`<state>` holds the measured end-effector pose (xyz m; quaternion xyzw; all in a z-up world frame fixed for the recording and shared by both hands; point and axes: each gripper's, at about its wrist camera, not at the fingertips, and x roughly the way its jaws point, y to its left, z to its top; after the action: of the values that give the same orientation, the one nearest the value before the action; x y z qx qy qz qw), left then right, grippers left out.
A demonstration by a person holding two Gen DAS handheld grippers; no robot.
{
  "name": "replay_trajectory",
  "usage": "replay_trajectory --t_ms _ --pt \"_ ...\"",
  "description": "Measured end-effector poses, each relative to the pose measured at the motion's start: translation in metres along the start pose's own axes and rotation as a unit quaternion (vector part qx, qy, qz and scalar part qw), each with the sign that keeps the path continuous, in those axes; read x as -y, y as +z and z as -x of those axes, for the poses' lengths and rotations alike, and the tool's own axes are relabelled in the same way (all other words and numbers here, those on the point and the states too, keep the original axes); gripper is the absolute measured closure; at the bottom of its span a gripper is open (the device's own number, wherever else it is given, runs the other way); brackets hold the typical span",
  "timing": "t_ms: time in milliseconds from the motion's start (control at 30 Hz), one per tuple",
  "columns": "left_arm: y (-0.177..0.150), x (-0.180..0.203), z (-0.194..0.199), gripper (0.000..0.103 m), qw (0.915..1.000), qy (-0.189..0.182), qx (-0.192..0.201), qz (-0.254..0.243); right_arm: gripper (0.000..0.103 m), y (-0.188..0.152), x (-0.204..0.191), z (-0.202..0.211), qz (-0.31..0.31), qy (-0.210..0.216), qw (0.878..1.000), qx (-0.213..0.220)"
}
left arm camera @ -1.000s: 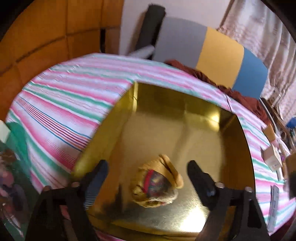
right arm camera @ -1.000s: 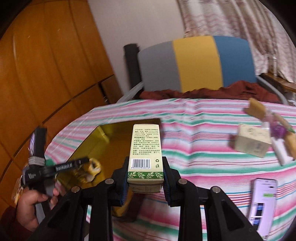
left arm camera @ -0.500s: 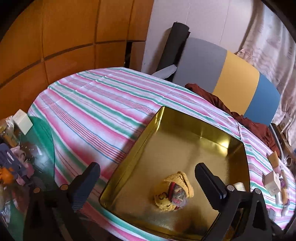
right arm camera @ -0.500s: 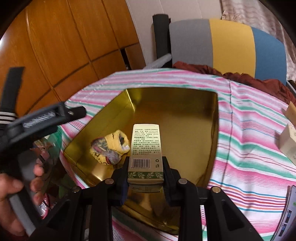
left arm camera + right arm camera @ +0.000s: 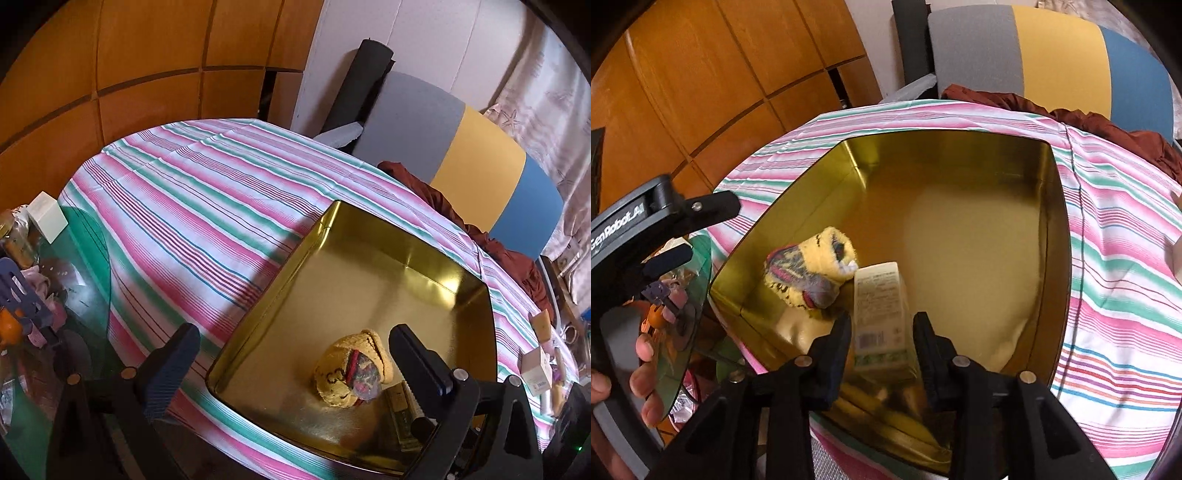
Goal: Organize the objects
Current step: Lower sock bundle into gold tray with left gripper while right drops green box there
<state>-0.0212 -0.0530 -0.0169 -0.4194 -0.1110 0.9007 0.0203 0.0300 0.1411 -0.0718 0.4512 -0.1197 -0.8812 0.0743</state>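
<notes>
**Carton lowered into the gold tin; left fingers drawn back**

Half a second ago my right gripper (image 5: 882, 332) held the green-and-white carton (image 5: 881, 314) above the near edge of the gold tin (image 5: 1052, 206); now the carton sits low inside the tin, its far end touching the yellow knitted bundle (image 5: 812, 273) that lies near the tin's near-left corner. In the right wrist view the carton is tilted slightly and the fingers (image 5: 836, 343) stand a little off its sides, so I judge that the grip is slackened or just released, though I cannot tell whether the pads are quite clear of it. In the left wrist view the carton (image 5: 400, 413) appears as a dark box just right of the bundle (image 5: 351, 369), partly hidden behind my own finger.

For the task, this means a second item is gathered into the tin; small boxes (image 5: 535, 369) lie on the striped cloth (image 5: 192, 206) beyond the tin's right side, well apart from it, and I judge them the next candidates.

Pose: my left gripper (image 5: 291, 354) has risen and backed off from the tin since a second ago; it hangs over the tin's near-left rim, fingers spread wide and holding nothing. My right gripper points down into the tin from its near edge, with the fingers flanking the carton.
</notes>
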Motion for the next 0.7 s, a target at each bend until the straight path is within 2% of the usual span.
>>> replay_trajectory --t_ms 233,400,600,700 --pt "-0.002 0.008 0.002 0.0 0.9999 -0.004 0.0 -0.01 0.065 0.0 -0.001 0.012 -0.002 0.012 1.0 0.018" --pt "-0.003 0.013 0.003 0.0 0.9999 -0.008 -0.002 -0.011 0.065 0.003 0.003 0.026 -0.006 0.004 0.999 0.038" --pt "-0.007 0.025 0.006 0.0 0.9996 -0.022 -0.005 -0.019 0.065 0.011 0.024 0.05 -0.031 -0.019 0.997 0.065" --pt "-0.011 0.04 0.01 0.0 0.9984 -0.038 -0.004 -0.042 0.065 0.014 0.044 0.068 -0.046 -0.041 0.995 0.083"
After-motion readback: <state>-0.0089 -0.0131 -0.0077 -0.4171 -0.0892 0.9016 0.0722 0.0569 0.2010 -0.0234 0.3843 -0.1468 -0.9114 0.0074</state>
